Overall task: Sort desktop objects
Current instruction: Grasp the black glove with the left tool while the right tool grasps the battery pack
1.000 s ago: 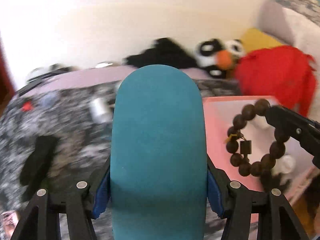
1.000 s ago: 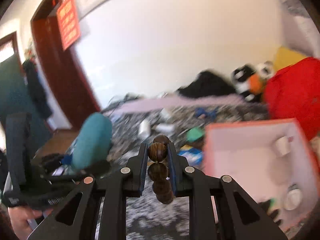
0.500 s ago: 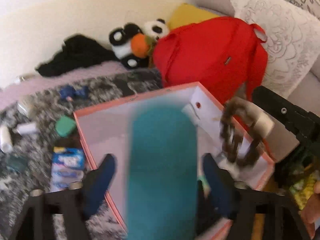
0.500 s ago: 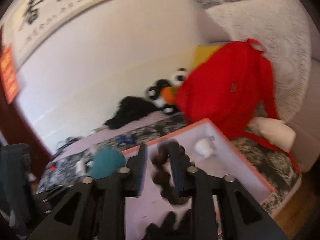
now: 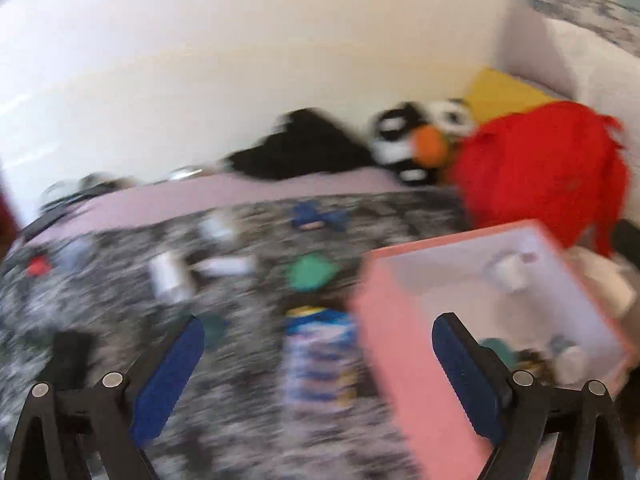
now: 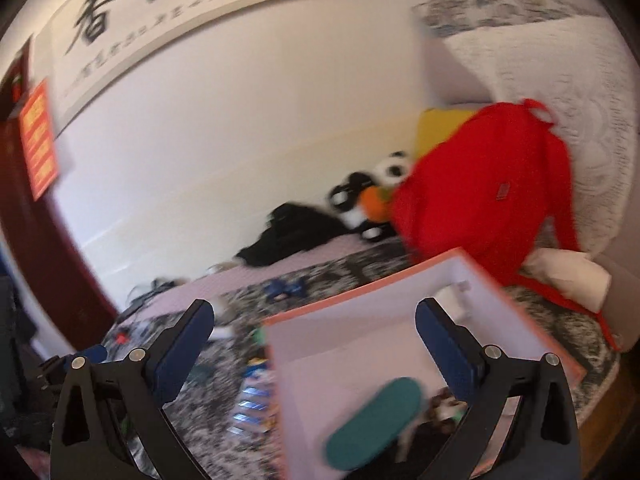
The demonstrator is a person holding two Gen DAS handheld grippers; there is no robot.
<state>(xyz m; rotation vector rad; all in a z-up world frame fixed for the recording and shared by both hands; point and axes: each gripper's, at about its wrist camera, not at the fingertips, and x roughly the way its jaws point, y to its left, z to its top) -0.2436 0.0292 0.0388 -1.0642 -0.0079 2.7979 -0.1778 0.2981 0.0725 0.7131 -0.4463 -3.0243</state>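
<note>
Where the grey-and-black mottled blanket spreads across the surface, a red backpack leans at its far end against a white embroidered cushion, with a panda plush toy and a heap of black fabric beside it along the wall. Nearer stands the pink box with its pale lining, set on the blanket just in front of the backpack. Inside it, in the right wrist view, the teal oval case lies tilted near the front, and a dark blurred cluster next to it may be the bead bracelet, though it is too smeared to be sure. A white cup-like item sits at the box's far side. The left gripper stands wide with nothing between its blue pads, its jaws having just been opening; the right gripper is likewise spread wide and empty, having just been opening. A blue-and-white packet and a small green object lie loose on the blanket left of the box.
</note>
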